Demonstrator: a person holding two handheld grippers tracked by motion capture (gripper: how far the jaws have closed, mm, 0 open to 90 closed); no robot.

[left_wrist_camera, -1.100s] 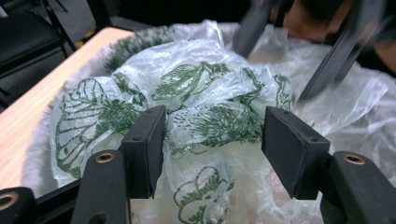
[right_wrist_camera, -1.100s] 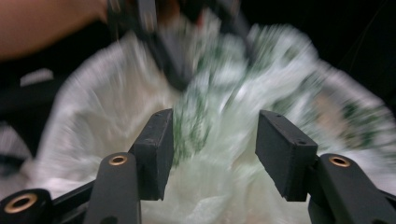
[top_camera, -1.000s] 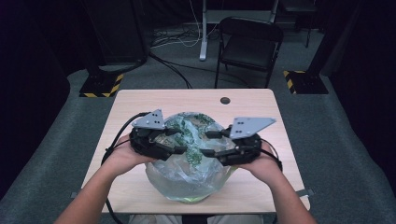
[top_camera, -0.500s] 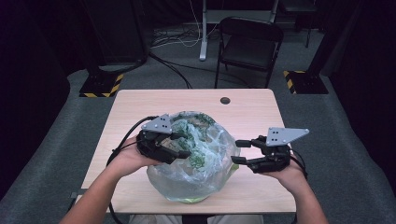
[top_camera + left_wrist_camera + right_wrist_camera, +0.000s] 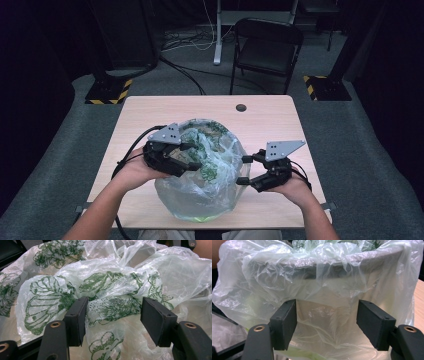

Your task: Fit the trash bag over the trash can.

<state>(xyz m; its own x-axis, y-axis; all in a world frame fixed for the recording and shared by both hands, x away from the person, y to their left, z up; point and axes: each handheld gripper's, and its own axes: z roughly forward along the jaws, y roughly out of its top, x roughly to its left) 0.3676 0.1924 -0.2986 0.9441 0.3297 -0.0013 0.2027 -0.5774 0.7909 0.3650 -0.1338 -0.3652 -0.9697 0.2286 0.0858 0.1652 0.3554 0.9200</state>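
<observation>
I see the plastic bag [image 5: 202, 175], clear w/ green print, sitting mid-surface [image 5: 280, 112], nearer the near edge. Left hand-held gripper [image 5: 192, 159] is on bag top, jaws part-spread around a bunched fold; can't tell if pinching. Right hand-held gripper [image 5: 244, 170] is at bag's right side, jaws just widened, spread, holding nothing.

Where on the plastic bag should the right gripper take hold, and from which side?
Likely the loose film bunched on top of the plastic bag, near the green print, reached from the bag's right. Lower down the film lies stretched smooth over something rounded inside, giving little to pinch. The right gripper, jaws just opened with nothing between them, faces that smooth side.
</observation>
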